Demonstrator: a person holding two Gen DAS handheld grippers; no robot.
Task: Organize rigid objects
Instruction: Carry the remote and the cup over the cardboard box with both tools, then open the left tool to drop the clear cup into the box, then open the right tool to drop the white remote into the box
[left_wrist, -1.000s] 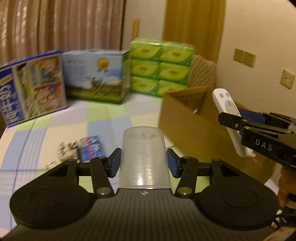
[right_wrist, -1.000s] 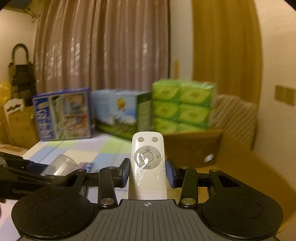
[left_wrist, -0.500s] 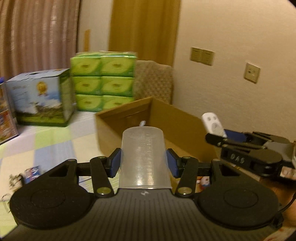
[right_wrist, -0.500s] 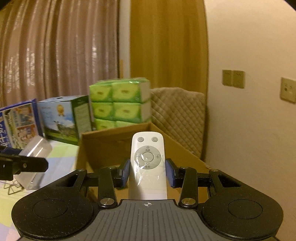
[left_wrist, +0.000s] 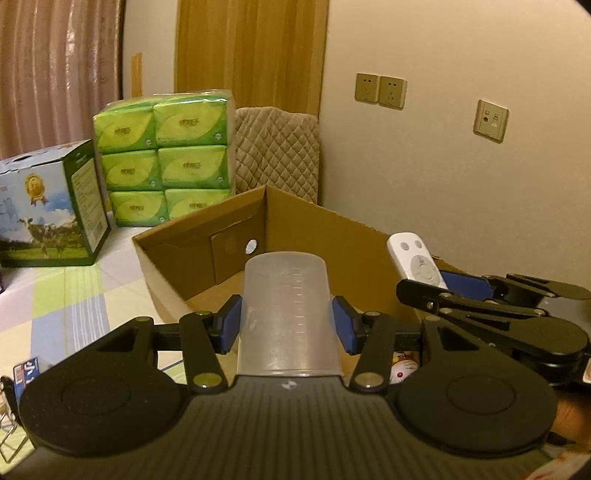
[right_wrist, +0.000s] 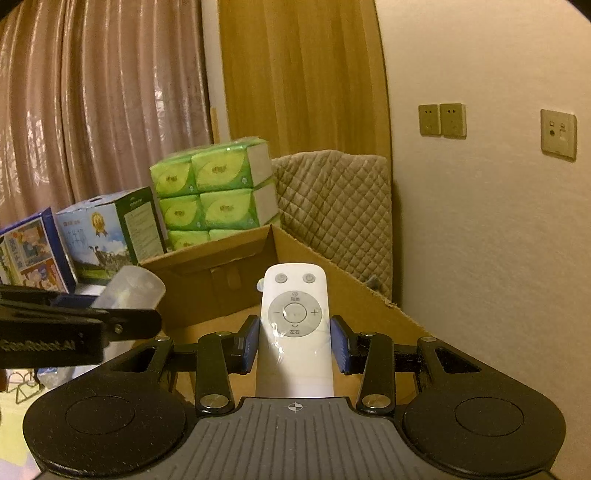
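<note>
We are holding a translucent measuring cup (left_wrist: 288, 314) in the left hand-held gripper (left_wrist: 288, 325), its blue pads (left_wrist: 231, 325) pressing on either side of the cup's wall. The cup is lying along the line of the fingers, its long axis running away from us, with the closed base pointing forward toward the open cardboard box (left_wrist: 332, 229) and the wider mouth sitting back against the gripper body. Faint graduation marks are showing on its side. From the right wrist view the same cup (right_wrist: 129, 291) is tilting up and to the right, just beside the near left corner of the box (right_wrist: 221, 266).

We are gripping a white remote control (right_wrist: 293, 332) in the right hand-held gripper (right_wrist: 293, 345), the jaws closed onto its narrow sides. Its long axis is running forward along the fingers, the button face turned up and the end with the two small round buttons pointing away toward the box interior. From the left wrist view the remote (left_wrist: 415, 260) is hovering over the box's right wall, angled up and to the left.

Behind the box a stack of green tissue packs (left_wrist: 166, 158) is standing beside a blue and green carton (left_wrist: 48, 206), with a quilted cushion (left_wrist: 277, 147) against the wall and a checked cloth (left_wrist: 74, 295) covering the surface
</note>
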